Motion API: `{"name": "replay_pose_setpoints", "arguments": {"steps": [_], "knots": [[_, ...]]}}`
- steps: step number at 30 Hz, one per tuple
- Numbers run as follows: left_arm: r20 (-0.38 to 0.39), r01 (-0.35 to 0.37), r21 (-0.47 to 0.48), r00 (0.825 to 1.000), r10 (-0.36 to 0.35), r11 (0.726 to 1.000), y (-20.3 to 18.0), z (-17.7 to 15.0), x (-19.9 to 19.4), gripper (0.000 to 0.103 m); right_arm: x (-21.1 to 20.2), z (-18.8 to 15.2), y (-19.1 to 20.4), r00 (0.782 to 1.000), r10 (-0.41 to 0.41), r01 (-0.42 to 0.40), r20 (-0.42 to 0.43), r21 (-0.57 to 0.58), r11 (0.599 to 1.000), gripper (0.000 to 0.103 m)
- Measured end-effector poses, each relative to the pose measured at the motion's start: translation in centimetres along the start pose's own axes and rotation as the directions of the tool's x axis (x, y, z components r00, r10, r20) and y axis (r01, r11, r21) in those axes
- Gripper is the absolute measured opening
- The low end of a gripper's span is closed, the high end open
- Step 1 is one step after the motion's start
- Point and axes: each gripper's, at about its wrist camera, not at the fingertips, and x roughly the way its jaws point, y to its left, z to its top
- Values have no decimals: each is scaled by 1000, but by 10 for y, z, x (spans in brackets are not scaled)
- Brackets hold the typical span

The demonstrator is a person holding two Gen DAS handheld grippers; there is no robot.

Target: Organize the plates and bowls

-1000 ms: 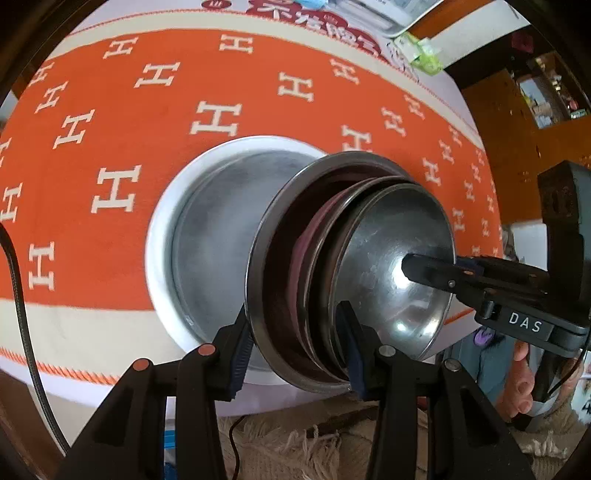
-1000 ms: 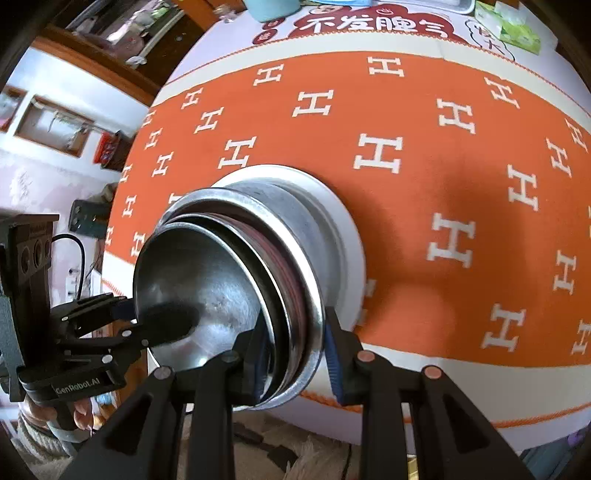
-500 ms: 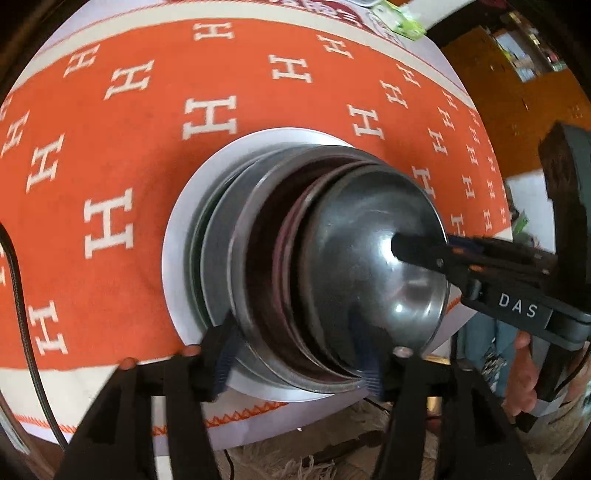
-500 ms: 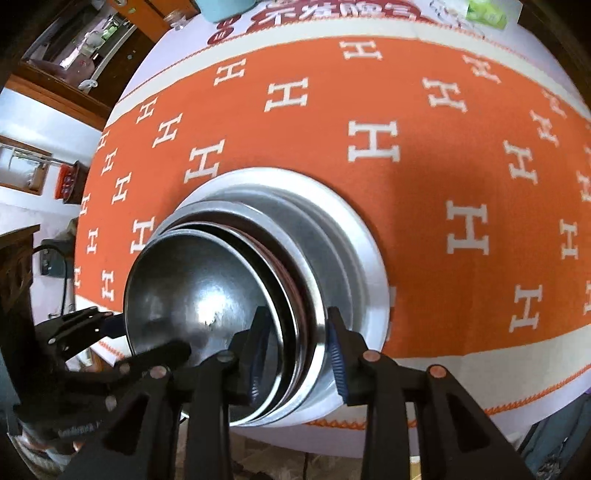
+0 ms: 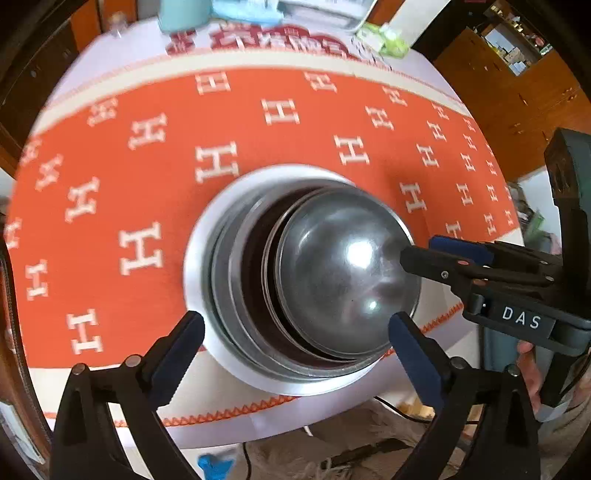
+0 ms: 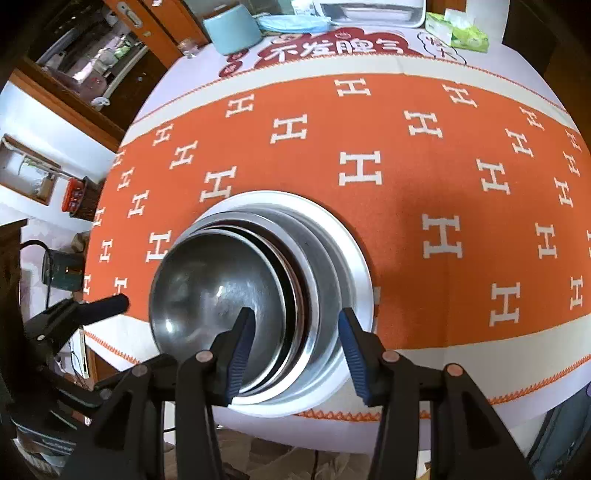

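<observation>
A stack of metal dishes sits near the front edge of the surface, on an orange cloth (image 5: pixel 258 122) patterned with white H shapes. At the bottom is a wide white plate (image 5: pixel 195 266), whose rim shows all round the stack. Inside it rest several steel plates (image 5: pixel 236 295), nested one in another, and on top sits a steel bowl (image 5: pixel 340 273) with its shiny hollow facing up. The bowl leans toward the front edge of the surface, so the rims of the plates show as crescents on the far side.

The left gripper (image 5: pixel 295 328) hangs over the stack, pointing steeply down. Its jaws are opening and stand wide, released: one blue pad is outside the white plate's rim, the other beside the bowl's rim, and neither presses on anything, though the stack lies between them.

The right gripper (image 6: pixel 295 332) also points steeply down, from the opposite side of the stack. Its jaws are opening too. One finger (image 6: pixel 240 339) reaches into the bowl, the other lies over the plates' rims, so the bowl's wall and the plate rims pass between them; the pads appear to be clear of the metal.

At the far edge of the surface stand a pale blue cup (image 6: pixel 231 31), a white tray (image 6: pixel 369 13) and a green tissue packet (image 6: pixel 458 31). A hand (image 5: pixel 532 373) shows under the right gripper's body.
</observation>
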Motion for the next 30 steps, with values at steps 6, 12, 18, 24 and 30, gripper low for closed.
{"name": "replay_pose_setpoints", "arguments": {"steps": [6, 12, 18, 24, 30], "knots": [[123, -68, -39, 990, 73, 997, -26, -10, -43, 100, -39, -8, -5, 997, -8, 13, 82, -54, 998, 47], [237, -209, -67, 946, 219, 976, -61, -20, -74, 100, -83, -21, -14, 979, -46, 62, 196, -74, 995, 48], [288, -184, -76, 937, 198, 980, -93, -25, -90, 100, -120, -39, -26, 954, -72, 95, 292, -66, 993, 59], [337, -221, -82, 912, 236, 972, -123, -33, -100, 100, -140, -53, -34, 934, -88, 112, 347, -49, 993, 60], [368, -214, -72, 902, 225, 974, -138, -39, -109, 100, -157, -63, -43, 913, -123, 130, 389, 8, 992, 60]]}}
